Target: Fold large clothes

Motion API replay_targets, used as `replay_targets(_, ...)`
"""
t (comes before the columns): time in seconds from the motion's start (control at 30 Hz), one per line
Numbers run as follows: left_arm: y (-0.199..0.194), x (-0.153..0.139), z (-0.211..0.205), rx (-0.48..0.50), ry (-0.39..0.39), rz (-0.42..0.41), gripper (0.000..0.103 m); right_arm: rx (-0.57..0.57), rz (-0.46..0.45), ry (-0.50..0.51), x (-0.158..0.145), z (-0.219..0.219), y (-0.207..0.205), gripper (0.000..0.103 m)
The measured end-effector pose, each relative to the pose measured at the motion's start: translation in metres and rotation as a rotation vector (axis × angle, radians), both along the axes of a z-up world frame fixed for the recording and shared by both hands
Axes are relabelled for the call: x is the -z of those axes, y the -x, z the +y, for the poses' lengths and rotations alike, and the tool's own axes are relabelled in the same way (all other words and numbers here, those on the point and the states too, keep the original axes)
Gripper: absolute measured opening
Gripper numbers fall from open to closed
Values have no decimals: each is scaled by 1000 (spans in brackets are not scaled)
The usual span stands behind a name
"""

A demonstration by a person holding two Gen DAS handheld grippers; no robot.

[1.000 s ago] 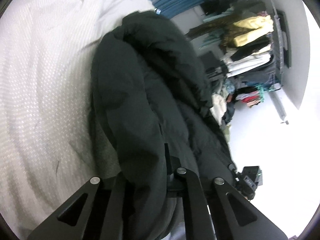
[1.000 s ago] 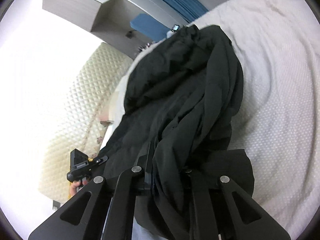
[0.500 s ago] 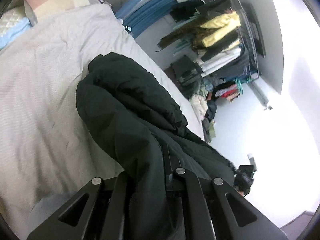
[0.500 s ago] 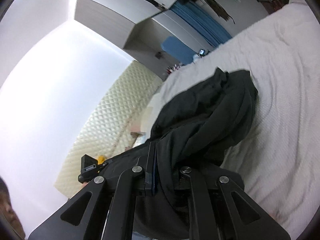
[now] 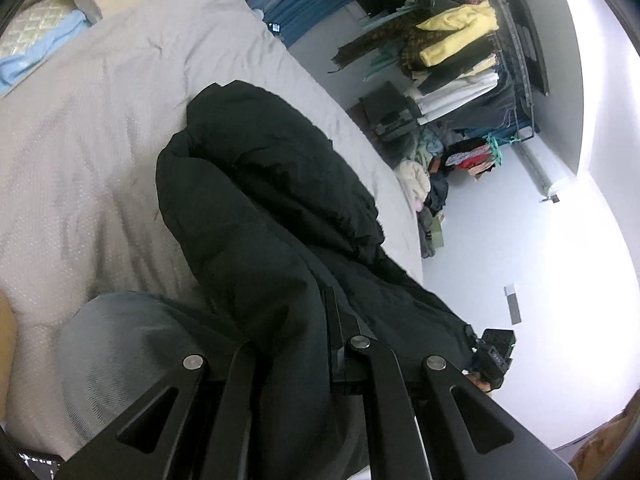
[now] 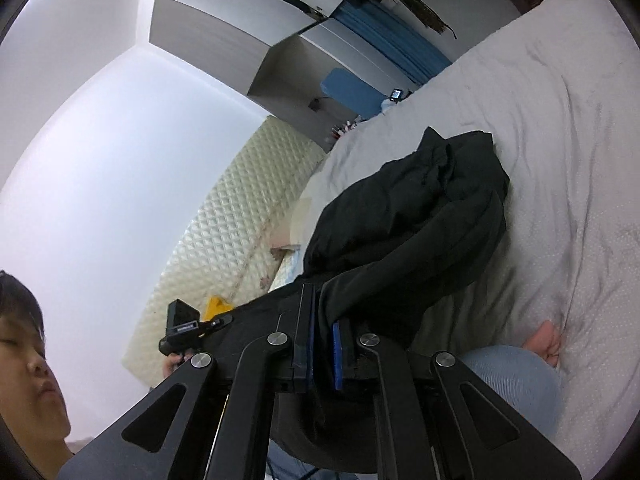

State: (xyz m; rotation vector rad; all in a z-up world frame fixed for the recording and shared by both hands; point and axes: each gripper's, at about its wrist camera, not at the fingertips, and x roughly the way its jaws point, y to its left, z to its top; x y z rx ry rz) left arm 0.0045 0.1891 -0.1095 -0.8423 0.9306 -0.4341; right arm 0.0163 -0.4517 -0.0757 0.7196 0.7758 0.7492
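Both tongs (image 5: 292,344) (image 6: 324,320) pinch black garment (image 5: 260,200), draped ahead.

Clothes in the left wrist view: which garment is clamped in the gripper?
The black jacket on the bed, pinched by the left gripper; the yellow garment hangs on the rack.

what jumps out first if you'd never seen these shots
A big black garment dominates, bunched on the grey bed and pinched at its near edge by both the left gripper and the right gripper. Behind the bed, a crammed clothes rack with a yellow top catches the eye.
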Motion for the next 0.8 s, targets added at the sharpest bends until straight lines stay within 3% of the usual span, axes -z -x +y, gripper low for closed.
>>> replay_targets(0.17,-33,-25,8,-17,4,-28,4,22,-45,-9,-21,-7,-31,5)
replay_targets(0.4,-113,-52,16,-35,-82,1,8,60,-56,-49,-38,-6,-115,5)
replay_targets(0.53,-158,-51,27,-118,-12,96,8,112,-6,-89,-36,-6,-164,5)
replay_targets(0.73,-224,-50,38,-244,22,262,9,200,94,-94,-31,-6,-236,5)
replay_targets(0.8,-247,-54,41,-271,-2,291,9,238,126,-97,-27,-8,-259,5)
